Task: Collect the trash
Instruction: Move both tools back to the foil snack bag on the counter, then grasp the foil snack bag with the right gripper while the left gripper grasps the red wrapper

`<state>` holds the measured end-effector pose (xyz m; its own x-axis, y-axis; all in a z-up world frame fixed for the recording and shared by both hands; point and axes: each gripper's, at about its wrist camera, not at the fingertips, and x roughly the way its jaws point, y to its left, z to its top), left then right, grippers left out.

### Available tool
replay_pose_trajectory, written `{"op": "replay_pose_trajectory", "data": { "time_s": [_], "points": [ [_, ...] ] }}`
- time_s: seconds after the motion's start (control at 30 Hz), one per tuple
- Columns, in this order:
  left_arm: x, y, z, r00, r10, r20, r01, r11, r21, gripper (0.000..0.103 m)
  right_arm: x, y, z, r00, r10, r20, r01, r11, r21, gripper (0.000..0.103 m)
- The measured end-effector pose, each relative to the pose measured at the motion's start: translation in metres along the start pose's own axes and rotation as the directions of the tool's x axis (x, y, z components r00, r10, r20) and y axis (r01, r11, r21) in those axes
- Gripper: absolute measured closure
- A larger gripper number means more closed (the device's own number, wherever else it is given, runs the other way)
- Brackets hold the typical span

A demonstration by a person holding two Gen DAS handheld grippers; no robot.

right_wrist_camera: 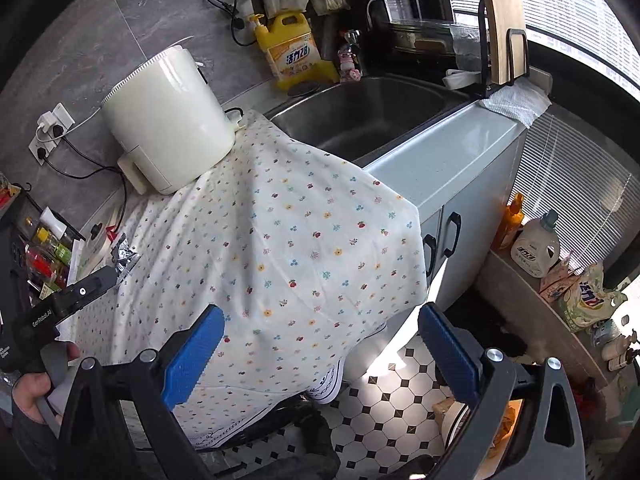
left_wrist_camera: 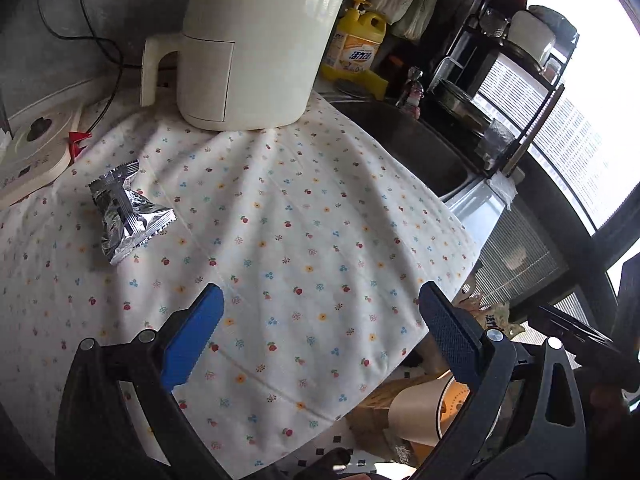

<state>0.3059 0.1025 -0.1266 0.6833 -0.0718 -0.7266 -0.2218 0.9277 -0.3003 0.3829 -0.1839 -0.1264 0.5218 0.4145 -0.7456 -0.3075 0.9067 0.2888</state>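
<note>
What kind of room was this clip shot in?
Most likely a home kitchen: a steel sink set in a counter, a yellow dish soap bottle behind it, and an air fryer on the cloth-covered worktop.

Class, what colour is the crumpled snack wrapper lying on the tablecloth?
Shiny silver foil wrapper, clearest in the left wrist view.

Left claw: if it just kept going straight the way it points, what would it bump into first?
Probably the flowered cloth itself. The open left claw points at bare cloth, with the foil wrapper off to its left and the white appliance farther back.
</note>
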Motion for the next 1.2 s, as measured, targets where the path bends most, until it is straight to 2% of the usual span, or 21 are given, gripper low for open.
{"op": "replay_pose_trajectory", "data": {
  "time_s": [0.27,0.57,1.03,1.2],
  "points": [
    [-0.028,0.072,0.003,0.996,0.081,0.049,-0.075,0.991,-0.109,0.006,0.034,0.073,0.017,0.997,0.066,-0.036,-0.069,0.992,-0.108,0.008],
    [-0.053,0.144,0.005,0.982,0.169,0.081,-0.150,0.969,-0.199,0.006,0.071,0.153,0.027,0.988,0.138,-0.069,-0.150,0.967,-0.205,0.008],
    [-0.071,0.232,0.031,0.964,0.242,0.108,-0.216,0.953,-0.212,0.006,0.142,0.263,0.032,0.967,0.222,-0.128,-0.249,0.932,-0.264,0.013],
    [-0.064,0.249,0.042,0.969,0.229,0.094,-0.207,0.958,-0.201,0.006,0.169,0.298,0.033,0.960,0.227,-0.165,-0.268,0.916,-0.298,0.024]
  ]
}}
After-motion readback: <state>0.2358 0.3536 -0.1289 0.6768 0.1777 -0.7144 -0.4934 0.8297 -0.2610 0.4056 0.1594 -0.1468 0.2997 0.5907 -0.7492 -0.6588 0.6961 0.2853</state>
